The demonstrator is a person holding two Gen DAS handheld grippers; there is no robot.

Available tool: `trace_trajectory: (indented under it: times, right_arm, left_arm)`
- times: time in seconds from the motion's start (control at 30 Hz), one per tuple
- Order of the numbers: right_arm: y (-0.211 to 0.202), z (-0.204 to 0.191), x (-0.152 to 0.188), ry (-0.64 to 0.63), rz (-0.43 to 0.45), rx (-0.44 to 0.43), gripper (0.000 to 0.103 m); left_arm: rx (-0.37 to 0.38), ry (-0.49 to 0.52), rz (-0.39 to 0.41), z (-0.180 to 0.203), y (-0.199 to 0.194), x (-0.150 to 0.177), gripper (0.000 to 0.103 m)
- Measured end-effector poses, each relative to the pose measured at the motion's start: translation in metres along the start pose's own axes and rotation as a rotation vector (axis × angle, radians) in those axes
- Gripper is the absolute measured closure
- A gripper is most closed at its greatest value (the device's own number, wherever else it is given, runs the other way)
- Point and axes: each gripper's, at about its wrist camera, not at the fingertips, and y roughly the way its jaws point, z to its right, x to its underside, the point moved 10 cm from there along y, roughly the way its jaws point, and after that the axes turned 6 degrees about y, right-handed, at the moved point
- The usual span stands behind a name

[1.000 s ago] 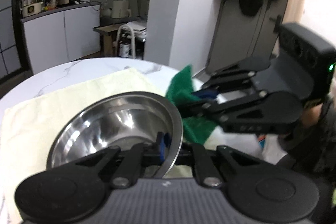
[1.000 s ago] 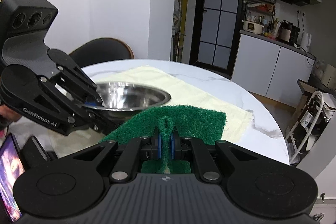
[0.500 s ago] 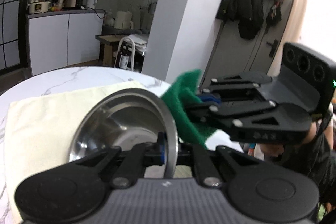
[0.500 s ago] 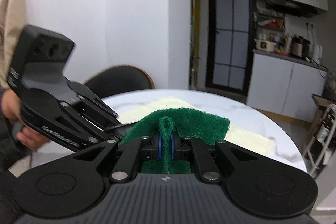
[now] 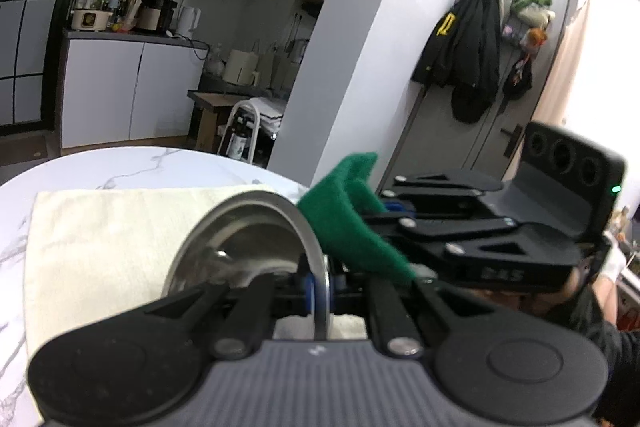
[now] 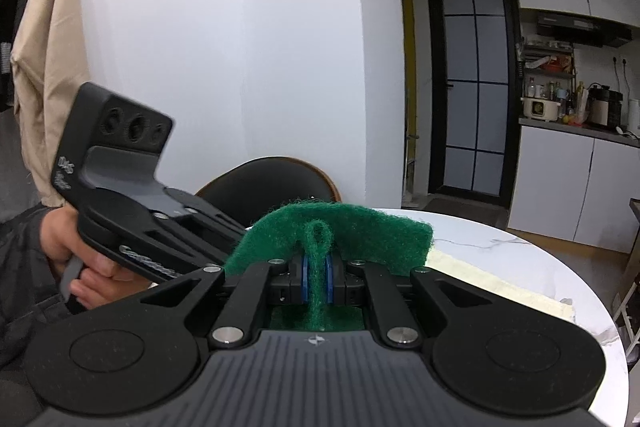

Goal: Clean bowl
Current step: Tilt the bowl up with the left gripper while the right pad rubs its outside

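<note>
1. Round stainless-steel bowl (image 5: 256, 239) tipped up on edge above the cream cloth (image 5: 100, 239), its rim pinched between the blue pads of the left tongs (image 5: 318, 293), clenched on it.
2. Green scouring pad (image 6: 332, 239) folded and gripped in the right tongs (image 6: 316, 281), clenched on a pleat of it.
3. In the left view, the same pad (image 5: 348, 219) just beside the bowl's upper rim; touching or not cannot be told.
4. Cloth spread flat on the round white marble desk (image 5: 120, 167).
5. A hand (image 6: 84, 263) wrapped around the left tongs' handle, finger on the trigger.
6. Black chair back (image 6: 272, 183) beyond the desk edge.
</note>
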Motion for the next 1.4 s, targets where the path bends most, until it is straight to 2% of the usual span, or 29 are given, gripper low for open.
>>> trace_trajectory:
  times: [0.17,0.33,0.5,0.6,0.77,0.87,1.07,1.2,1.4]
  right_arm:
    - [0.006,0.02,0.004,0.023,-0.009,0.067,0.093]
    - [0.013,0.022,0.009,0.012,-0.029,0.096,0.093]
    - [0.008,0.008,0.006,-0.006,-0.005,0.076,0.093]
    - [0.002,-0.001,0.001,-0.044,0.043,0.077,0.093]
    - [-0.002,0.003,-0.004,-0.028,0.064,0.077,0.093]
    - [0.0,0.012,-0.001,-0.041,0.058,0.132,0.093]
    - [0.011,0.03,0.007,-0.037,0.023,0.21,0.093]
    - [0.018,0.032,0.013,-0.036,0.002,0.224,0.093]
    - [0.007,0.012,-0.002,-0.063,0.088,0.193,0.093]
  left_arm:
    - [0.072,-0.081,0.059,-0.006,-0.008,-0.001,0.095]
    - [0.059,-0.07,0.047,-0.007,-0.003,-0.001,0.095]
    - [0.076,-0.107,0.07,-0.011,-0.002,-0.003,0.095]
    - [0.11,-0.148,0.104,-0.014,-0.007,-0.006,0.096]
    - [0.188,-0.253,0.144,-0.023,-0.009,-0.006,0.096]
    - [0.232,-0.322,0.169,-0.031,-0.009,-0.005,0.096]
    - [0.282,-0.384,0.197,-0.035,-0.007,-0.005,0.094]
    - [0.293,-0.39,0.189,-0.035,-0.005,-0.002,0.094]
    - [0.278,-0.4,0.202,-0.036,-0.006,-0.005,0.094]
